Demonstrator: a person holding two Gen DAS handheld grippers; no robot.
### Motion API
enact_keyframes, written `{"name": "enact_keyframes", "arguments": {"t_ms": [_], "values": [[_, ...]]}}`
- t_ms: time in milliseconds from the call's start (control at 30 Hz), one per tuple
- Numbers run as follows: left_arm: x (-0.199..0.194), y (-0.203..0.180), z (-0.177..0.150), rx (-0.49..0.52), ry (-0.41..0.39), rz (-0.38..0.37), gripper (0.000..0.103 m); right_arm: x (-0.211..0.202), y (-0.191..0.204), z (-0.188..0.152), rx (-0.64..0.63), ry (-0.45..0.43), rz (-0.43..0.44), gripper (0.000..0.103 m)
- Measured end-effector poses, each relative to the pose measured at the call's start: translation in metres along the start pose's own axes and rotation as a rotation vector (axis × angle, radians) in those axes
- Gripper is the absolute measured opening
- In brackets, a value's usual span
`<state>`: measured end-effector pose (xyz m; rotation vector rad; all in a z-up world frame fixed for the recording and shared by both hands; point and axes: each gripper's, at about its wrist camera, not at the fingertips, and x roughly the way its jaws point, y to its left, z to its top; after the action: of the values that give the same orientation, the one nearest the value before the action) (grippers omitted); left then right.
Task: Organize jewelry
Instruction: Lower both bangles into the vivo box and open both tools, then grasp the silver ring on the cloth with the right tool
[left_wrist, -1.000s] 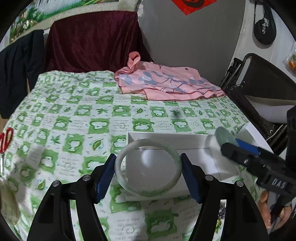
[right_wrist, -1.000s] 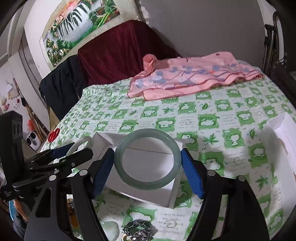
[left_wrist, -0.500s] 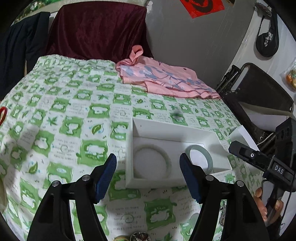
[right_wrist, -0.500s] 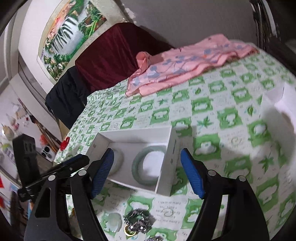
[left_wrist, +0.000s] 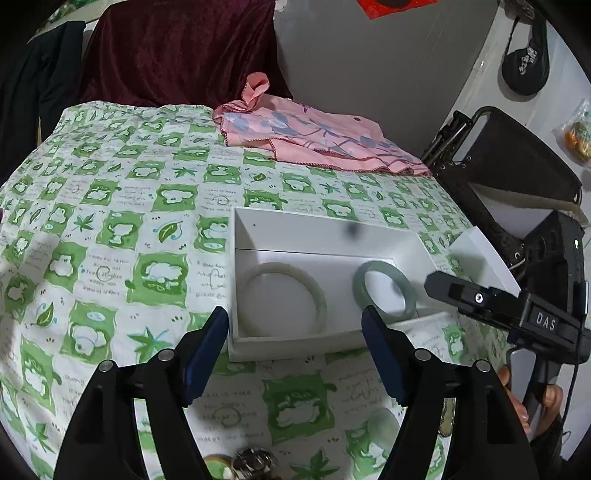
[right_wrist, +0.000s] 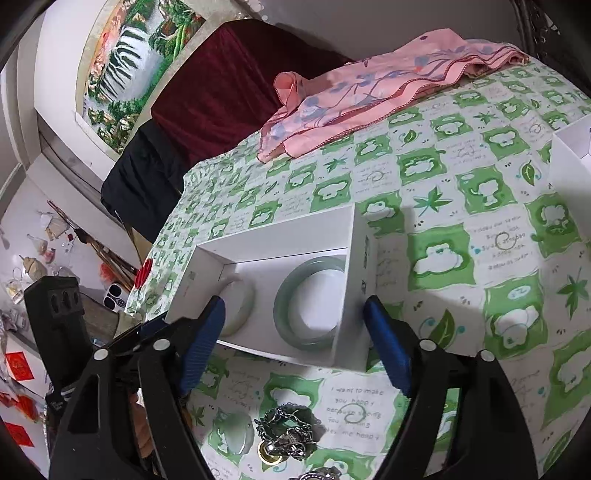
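Note:
A white open box (left_wrist: 317, 225) lies on the green-and-white cloth, also in the right wrist view (right_wrist: 360, 266). Two jade bangles lie flat inside it: a pale whitish bangle (left_wrist: 317, 295) (right_wrist: 243, 308) on the left and a greener bangle (left_wrist: 406, 291) (right_wrist: 286, 295) on the right. My left gripper (left_wrist: 295, 336) is open and empty, just in front of the box. My right gripper (right_wrist: 295, 325) is open and empty, over the box's near edge; it also shows at the right of the left wrist view (left_wrist: 480, 299). A silver chain tangle (right_wrist: 288, 432) and a pale jade piece (right_wrist: 236, 432) lie loose in front.
A pink floral cloth (left_wrist: 317, 133) lies at the back of the table. A white box lid (left_wrist: 480, 258) (right_wrist: 569, 166) sits at the right. A dark folded chair (left_wrist: 517, 155) stands past the right edge. More small jewelry (left_wrist: 251, 461) lies near the front edge.
Both grippers let go of their bangles, which now lie in the box. Both grippers have opened and pulled back toward the front.

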<state>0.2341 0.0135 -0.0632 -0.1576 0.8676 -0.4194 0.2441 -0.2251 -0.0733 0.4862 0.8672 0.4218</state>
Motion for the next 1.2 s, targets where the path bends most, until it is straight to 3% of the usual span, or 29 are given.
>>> {"name": "enact_keyframes", "arguments": {"t_ms": [233,533,767,967,1200], "values": [[-0.003,-0.005,-0.007,0.005,-0.004,0.004,0.075,-0.001,0.006,-0.002,-0.037,-0.006,-0.015,0.082],[-0.022,0.004,-0.011,-0.010,-0.060,0.096,0.076,-0.025,0.007,-0.009,-0.071,-0.124,-0.156,0.083],[-0.043,0.024,-0.026,-0.074,-0.078,0.146,0.077,-0.044,0.008,-0.033,-0.069,-0.183,-0.231,0.095],[-0.052,0.028,-0.041,-0.086,-0.066,0.162,0.080,-0.053,-0.002,-0.049,-0.029,-0.181,-0.237,0.096],[-0.057,0.027,-0.057,-0.077,-0.053,0.196,0.084,-0.060,0.007,-0.068,-0.075,-0.171,-0.257,0.096]]}}
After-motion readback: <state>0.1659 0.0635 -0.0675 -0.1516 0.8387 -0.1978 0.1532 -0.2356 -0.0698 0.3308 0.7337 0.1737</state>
